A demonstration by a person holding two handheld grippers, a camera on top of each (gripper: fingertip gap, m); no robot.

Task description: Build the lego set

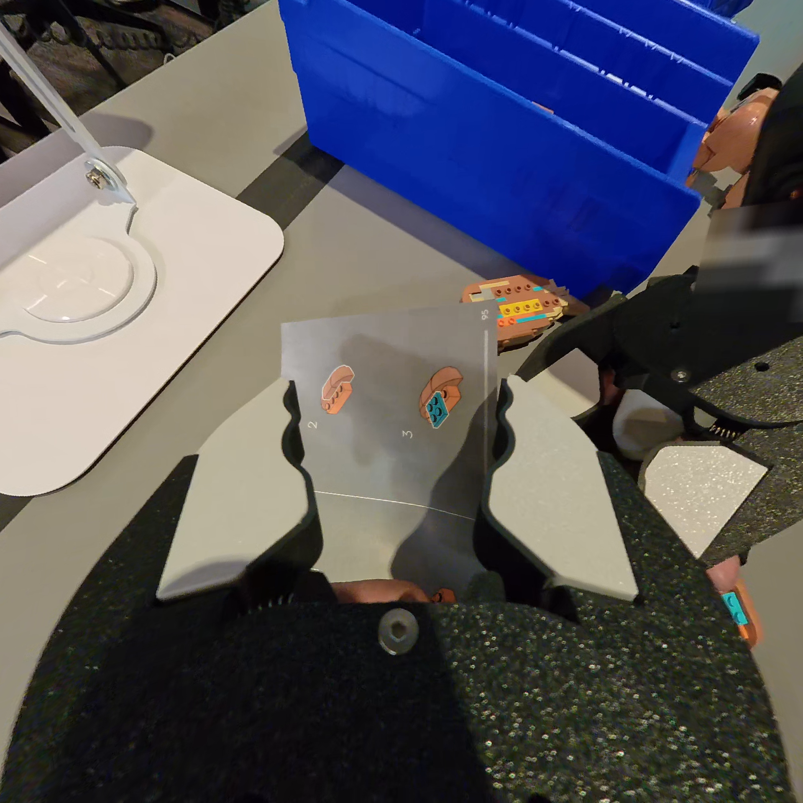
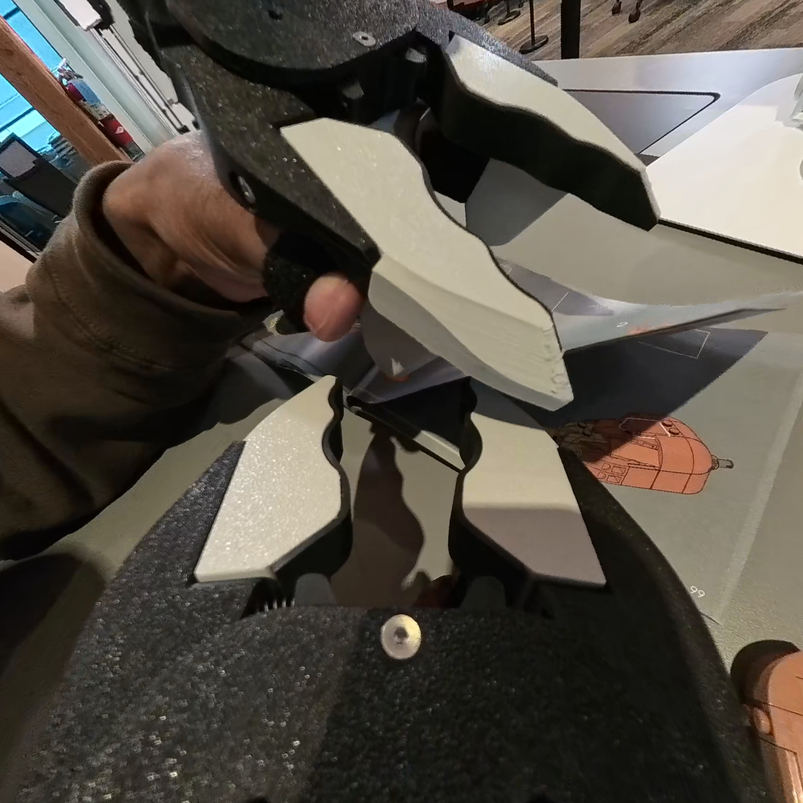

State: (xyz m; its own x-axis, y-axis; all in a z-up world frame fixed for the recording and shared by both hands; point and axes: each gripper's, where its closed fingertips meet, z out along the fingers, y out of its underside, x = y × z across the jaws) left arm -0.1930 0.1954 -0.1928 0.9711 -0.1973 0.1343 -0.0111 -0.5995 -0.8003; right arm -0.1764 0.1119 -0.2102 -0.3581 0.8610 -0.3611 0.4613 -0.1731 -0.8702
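Left wrist view: the left claw (image 1: 395, 386) stands with its jaws apart, and a grey page of the instruction booklet (image 1: 391, 413) rises between them, curling upward; I cannot tell whether either finger touches its edge. Beyond the fingertips, just past the page's top corner, lies a partly built lego model (image 1: 515, 310) with yellow and teal studs, against the foot of a blue bin (image 1: 478, 130). To the left of the claw sits a white lamp base (image 1: 130, 304) on the grey desk (image 1: 347, 239). To the right the other claw reaches in, and low at the right edge a small teal and orange brick piece (image 1: 738, 608) shows.

Right wrist view: the right claw (image 2: 404, 413) is also spread, with the booklet's open fold just ahead of its tips and a printed orange drawing to its right. The left claw hangs above and ahead, gripped by a hand (image 2: 182, 226) in a brown sleeve (image 2: 65, 347), with the lifted page passing between its fingers.

The step in hand looks like turning or flattening a page. To do it well, I would close lightly on the page's free edge only, sweep it over in an arc without creasing, and let the right claw press the spine flat before releasing.
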